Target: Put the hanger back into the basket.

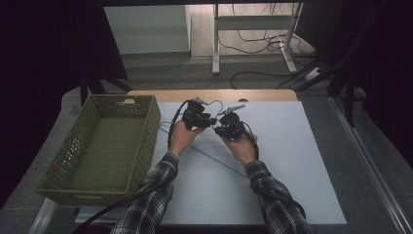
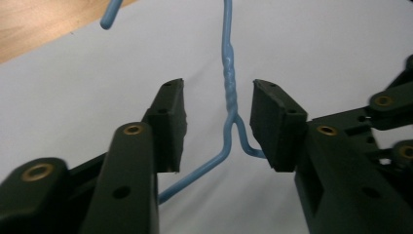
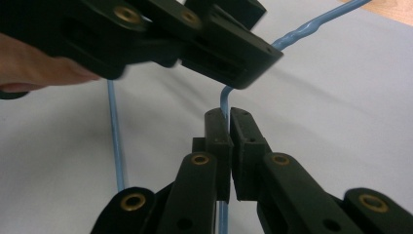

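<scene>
Far left of the table, a green woven basket sits on the edge, well apart from the action. Moving right onto the pale blue-grey mat, a blue wire hanger lies across the middle of the mat, its long bar running diagonally between the two plaid sleeves, its twisted neck up at the far end where both hands meet.

Here is the left gripper, held by the left hand. In the left gripper view the hanger's twisted neck stands right between the two black pads, and there is clear daylight on both sides: the jaws bracket the neck without pressing it, so nothing is gripped. The hook's tip curls at the top left, over the wooden table edge.

Just beside it, nearly touching, the right gripper in the right hand. In the right gripper view its pads are pinched together on the hanger's wire, just below the bend where the shoulder leaves the neck; the wire runs on down between the jaws. The left gripper hangs close above, one pad almost over the clamped spot.
</scene>
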### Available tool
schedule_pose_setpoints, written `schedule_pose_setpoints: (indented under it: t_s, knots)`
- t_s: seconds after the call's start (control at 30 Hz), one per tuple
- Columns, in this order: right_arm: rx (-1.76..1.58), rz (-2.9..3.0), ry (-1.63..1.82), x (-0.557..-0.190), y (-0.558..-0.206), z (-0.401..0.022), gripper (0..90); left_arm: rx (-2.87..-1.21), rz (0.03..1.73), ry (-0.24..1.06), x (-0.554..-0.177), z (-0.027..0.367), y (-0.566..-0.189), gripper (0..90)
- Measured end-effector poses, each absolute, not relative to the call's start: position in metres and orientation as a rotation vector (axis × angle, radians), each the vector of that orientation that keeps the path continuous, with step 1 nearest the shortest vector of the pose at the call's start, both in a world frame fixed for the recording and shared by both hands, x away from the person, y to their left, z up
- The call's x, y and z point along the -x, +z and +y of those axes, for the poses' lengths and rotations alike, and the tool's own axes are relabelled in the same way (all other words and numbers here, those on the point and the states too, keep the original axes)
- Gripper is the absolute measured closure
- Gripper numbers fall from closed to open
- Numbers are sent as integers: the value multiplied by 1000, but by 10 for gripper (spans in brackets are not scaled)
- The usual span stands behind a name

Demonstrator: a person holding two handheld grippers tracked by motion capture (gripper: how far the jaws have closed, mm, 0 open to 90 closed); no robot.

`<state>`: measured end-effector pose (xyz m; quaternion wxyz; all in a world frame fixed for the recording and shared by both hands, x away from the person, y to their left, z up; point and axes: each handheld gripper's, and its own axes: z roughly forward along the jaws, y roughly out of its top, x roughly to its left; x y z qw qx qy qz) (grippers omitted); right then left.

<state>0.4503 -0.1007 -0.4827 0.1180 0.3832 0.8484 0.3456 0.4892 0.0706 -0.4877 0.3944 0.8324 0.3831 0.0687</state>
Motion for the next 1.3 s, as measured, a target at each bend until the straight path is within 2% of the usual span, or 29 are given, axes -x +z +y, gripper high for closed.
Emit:
schedule_pose_setpoints:
  t_s: [0.07, 0.17, 0.33, 0.4, 0.53, 0.77, 1.0, 1.1, 1.3]
  knots:
    - [-1121, 2484, 1013, -450, -483, -101, 873, -2113, 974, 162, -492, 70, -489, 595]
    - [-1121, 2484, 1021, -450, -483, -101, 872, -2088, 976, 114, -494, 69, -491, 657]
    - [-1120, 2487, 1025, -449, -483, -101, 871, -2054, 978, 39, -495, 69, -492, 824]
    - [-1125, 2494, 1025, -448, -483, -101, 869, -2048, 987, 27, -495, 68, -491, 856]
    - [-1145, 2486, 1035, -447, -479, -104, 847, -2014, 987, 2, -495, 69, -487, 864]
    - [-1117, 2474, 1103, -435, -450, -118, 689, -1926, 982, 13, -487, 66, -471, 866]
    - [-1039, 2467, 1089, -414, -417, -135, 550, -1934, 933, 92, -466, 54, -442, 866]
    - [-1025, 2462, 1091, -404, -409, -143, 518, -1954, 901, 152, -449, 51, -427, 866]
    - [-1010, 2493, 1125, -382, -401, -153, 505, -1941, 874, 192, -410, 52, -415, 865]
